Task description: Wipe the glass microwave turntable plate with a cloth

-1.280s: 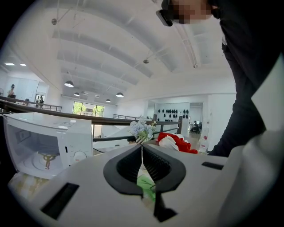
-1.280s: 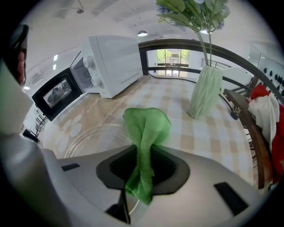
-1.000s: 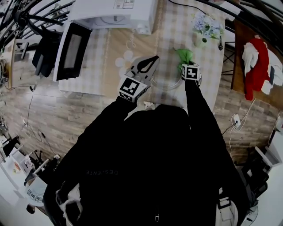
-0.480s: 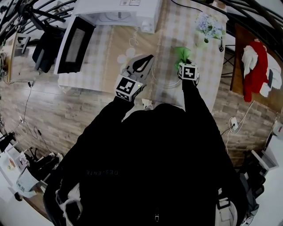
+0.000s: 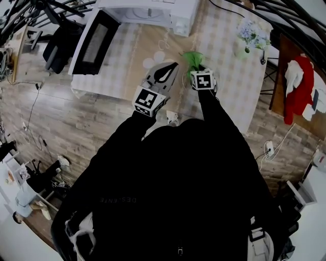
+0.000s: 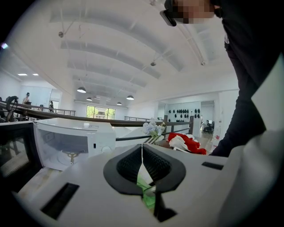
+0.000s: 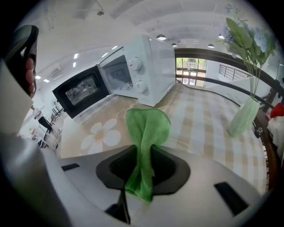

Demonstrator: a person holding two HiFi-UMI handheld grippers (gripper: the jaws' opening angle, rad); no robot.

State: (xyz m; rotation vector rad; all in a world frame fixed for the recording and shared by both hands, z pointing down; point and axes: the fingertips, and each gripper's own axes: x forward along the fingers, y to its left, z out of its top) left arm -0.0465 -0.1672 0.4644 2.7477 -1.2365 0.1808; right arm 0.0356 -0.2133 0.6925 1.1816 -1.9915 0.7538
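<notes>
My left gripper (image 5: pixel 174 66) is shut on the edge of the clear glass turntable plate (image 5: pixel 183 87), which shows only faintly between the two grippers over the table. In the left gripper view the thin pale rim of the plate (image 6: pixel 144 173) sits between the pads, and green shows through it lower down. My right gripper (image 5: pixel 196 66) is shut on a green cloth (image 5: pixel 192 57), close to the right of the left gripper's tip. In the right gripper view the cloth (image 7: pixel 148 128) stands bunched up out of that gripper (image 7: pixel 144 153).
A white microwave (image 5: pixel 153 10) stands at the table's far edge with its dark door (image 5: pixel 97 41) swung open to the left. A vase of pale flowers (image 5: pixel 247 38) stands at the far right. Beyond the table's right edge, red and white clothing (image 5: pixel 300 86) hangs.
The right gripper with the green cloth has moved left, closer to the left gripper and the plate. The left gripper has stayed about where it was.
</notes>
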